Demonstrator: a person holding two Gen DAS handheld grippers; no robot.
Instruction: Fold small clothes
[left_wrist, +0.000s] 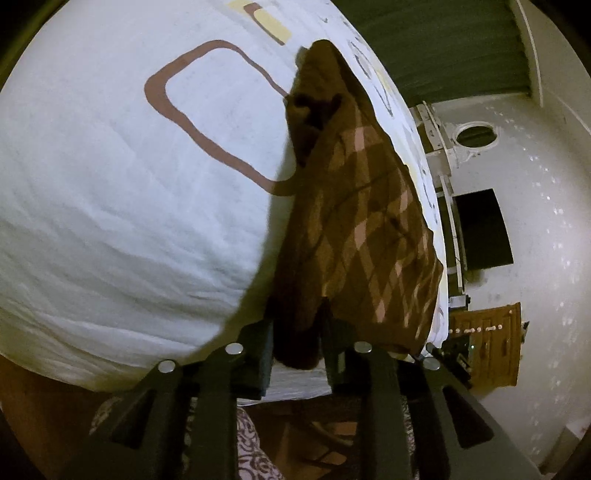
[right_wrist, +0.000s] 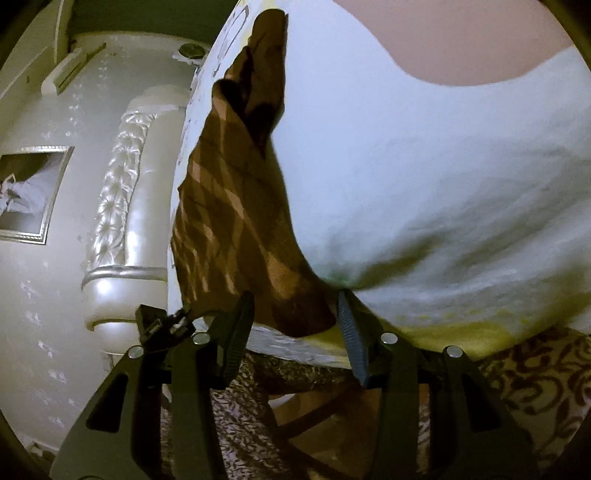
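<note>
Left gripper: the jaws pinch the near corner of the brown argyle garment; a thick, bunched fold of cloth fills the gap between the fingers and hangs a little below them.

Right gripper: the jaws stand fairly wide; the other near corner of the brown argyle garment lies in the gap, closer to the left-hand finger, while the ribbed pad on the other side seems clear of the cloth. It reads as not clamped, though I cannot be sure.

Garment position: it lies lengthwise on the white bedsheet near the edge of the bed, running away from both grippers, with its far end rumpled and doubled on itself.

Risk, near: if the right gripper lifts with this loose hold, its corner probably slips out and only the left side rises, so the fold comes out skewed.

Risk, left pinch: the bunched wad may carry more than one layer, so the fold could drag a hidden layer along and leave a lump.

Risk, middle: the cloth sits close to the mattress edge; a pull toward that side could tip it off the bed.

Risk, far: the crumpled far end looks likely to stay creased under any fold laid over it.

Sheet: the right gripper's tips sit at a puckered, shadowed dip in the bedsheet; closing there could pinch the sheet along with the garment.
</note>
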